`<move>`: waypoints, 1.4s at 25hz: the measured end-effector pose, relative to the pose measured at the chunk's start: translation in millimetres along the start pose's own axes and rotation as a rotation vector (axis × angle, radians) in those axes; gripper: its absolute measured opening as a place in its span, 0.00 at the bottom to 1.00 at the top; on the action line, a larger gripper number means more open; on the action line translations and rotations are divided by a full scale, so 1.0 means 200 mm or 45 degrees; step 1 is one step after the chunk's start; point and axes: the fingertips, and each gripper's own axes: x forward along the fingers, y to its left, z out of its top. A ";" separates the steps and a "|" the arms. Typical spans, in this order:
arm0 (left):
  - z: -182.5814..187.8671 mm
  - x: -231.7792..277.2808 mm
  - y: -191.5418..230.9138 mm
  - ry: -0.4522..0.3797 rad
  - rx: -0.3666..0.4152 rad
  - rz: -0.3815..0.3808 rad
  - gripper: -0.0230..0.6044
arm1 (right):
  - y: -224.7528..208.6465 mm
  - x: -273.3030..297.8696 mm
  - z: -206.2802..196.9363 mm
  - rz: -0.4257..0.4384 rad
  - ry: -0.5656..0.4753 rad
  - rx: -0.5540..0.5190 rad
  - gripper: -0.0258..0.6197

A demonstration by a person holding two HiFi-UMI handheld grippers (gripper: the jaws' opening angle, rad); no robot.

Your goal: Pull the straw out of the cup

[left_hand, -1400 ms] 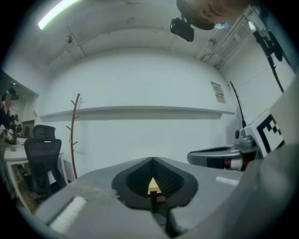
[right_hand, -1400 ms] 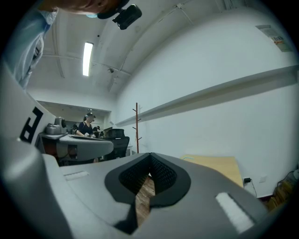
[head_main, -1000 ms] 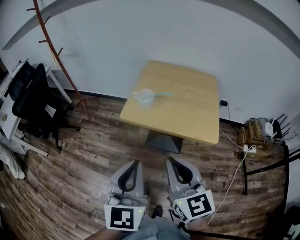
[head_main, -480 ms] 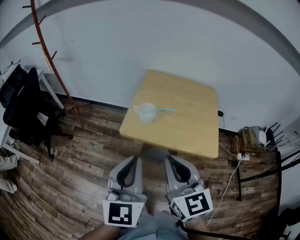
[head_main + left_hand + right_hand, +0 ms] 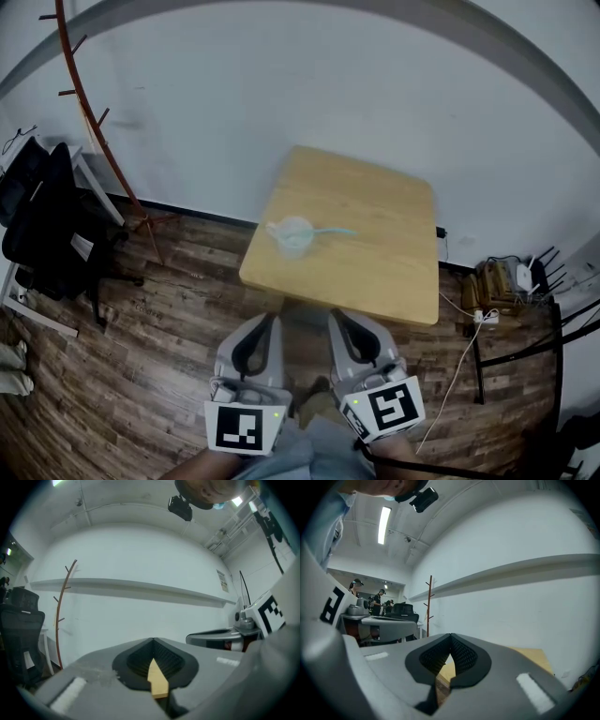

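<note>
A clear plastic cup (image 5: pixel 293 234) stands near the left edge of a small wooden table (image 5: pixel 375 253), with a pale blue straw (image 5: pixel 330 232) leaning out of it to the right. Both grippers are held side by side, level, short of the table's near edge and well away from the cup. My left gripper (image 5: pixel 272 321) (image 5: pixel 153 641) is shut and holds nothing. My right gripper (image 5: pixel 336 317) (image 5: pixel 451 635) is also shut and holds nothing. Through the slits between the jaws only a strip of the tabletop shows in both gripper views.
A red-brown coat stand (image 5: pixel 98 122) and a black chair (image 5: pixel 47 225) stand at the left by the white wall. Cables and a power strip (image 5: pixel 489 311) lie on the wood floor at the right, near a black frame (image 5: pixel 553 328). People (image 5: pixel 354 590) stand far off.
Both grippers and the head camera have come closer to the table, which now sits lower and nearer in the head view. The jaws have stayed shut; cup and straw have not moved.
</note>
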 end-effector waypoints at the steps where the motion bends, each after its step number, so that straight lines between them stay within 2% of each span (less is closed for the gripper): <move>1: -0.01 0.01 0.00 0.003 0.000 0.000 0.05 | -0.01 0.01 0.00 -0.003 0.001 0.002 0.05; 14: -0.04 0.43 0.00 0.081 0.024 -0.003 0.05 | -0.34 0.27 -0.02 0.014 0.008 0.057 0.05; 23: -0.03 0.76 0.07 0.129 0.061 0.058 0.05 | -0.60 0.55 0.00 0.069 -0.014 0.080 0.05; 35: 0.05 0.99 0.08 0.103 0.111 0.121 0.05 | -0.77 0.75 0.07 0.182 -0.062 0.080 0.05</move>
